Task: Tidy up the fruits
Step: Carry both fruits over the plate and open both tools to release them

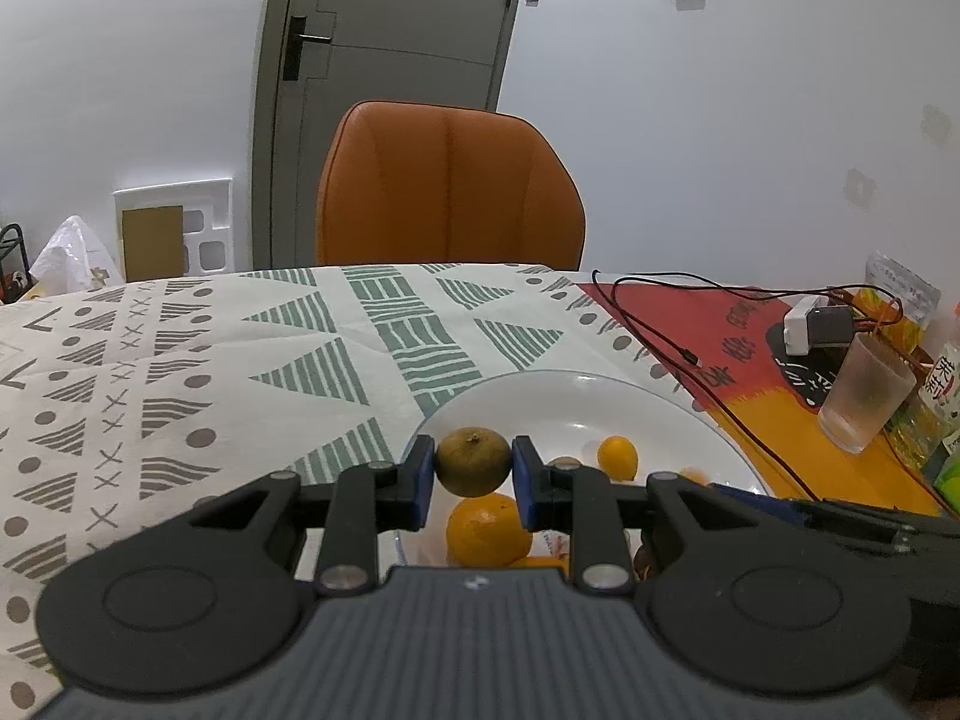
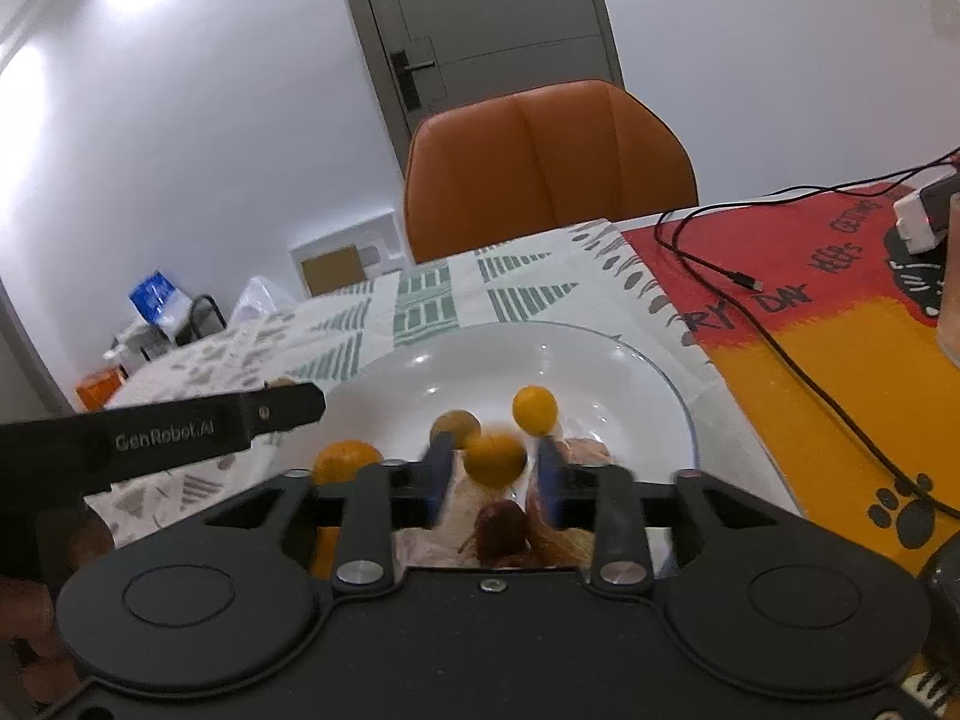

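The left gripper [image 1: 473, 468] clamps a brownish-green fruit [image 1: 473, 461] across its middle: small, firm, round, likely to roll. The right gripper [image 2: 493, 476] is blurred; its jaws look open around an orange fruit [image 2: 495, 457], not gripping.

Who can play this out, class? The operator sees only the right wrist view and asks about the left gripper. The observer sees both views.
Operator: Is the left gripper holding anything?
Observer: Yes, the left gripper is shut on a brownish-green fruit.
Operator: What is under it?
Observer: An orange shows just below the held fruit.
Operator: What is that object at my right edge?
Observer: A frosted cup, upright on the mat.
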A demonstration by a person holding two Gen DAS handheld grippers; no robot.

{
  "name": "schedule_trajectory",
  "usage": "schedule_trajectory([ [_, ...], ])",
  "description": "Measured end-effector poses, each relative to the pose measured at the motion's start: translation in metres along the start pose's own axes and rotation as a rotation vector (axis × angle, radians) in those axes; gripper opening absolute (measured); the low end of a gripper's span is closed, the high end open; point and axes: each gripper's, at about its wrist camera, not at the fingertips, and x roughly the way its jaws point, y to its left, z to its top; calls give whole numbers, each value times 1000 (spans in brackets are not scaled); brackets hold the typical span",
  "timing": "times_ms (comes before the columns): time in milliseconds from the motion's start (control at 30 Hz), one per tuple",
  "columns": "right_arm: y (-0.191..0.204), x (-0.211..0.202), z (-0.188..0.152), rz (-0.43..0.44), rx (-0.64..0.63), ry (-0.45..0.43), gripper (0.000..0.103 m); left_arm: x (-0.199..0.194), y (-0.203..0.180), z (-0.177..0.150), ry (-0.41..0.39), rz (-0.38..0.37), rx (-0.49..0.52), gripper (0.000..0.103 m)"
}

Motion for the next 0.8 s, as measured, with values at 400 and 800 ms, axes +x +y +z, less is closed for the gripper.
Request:
schedule_trajectory([
  [400,-5,-11,-3,-16,-1,-5,47,-2,-8,3,-15,-26,7,29],
  [800,3,-17,-2,4,-10,-9,47,-19,8,4,-14,16,-16,29],
])
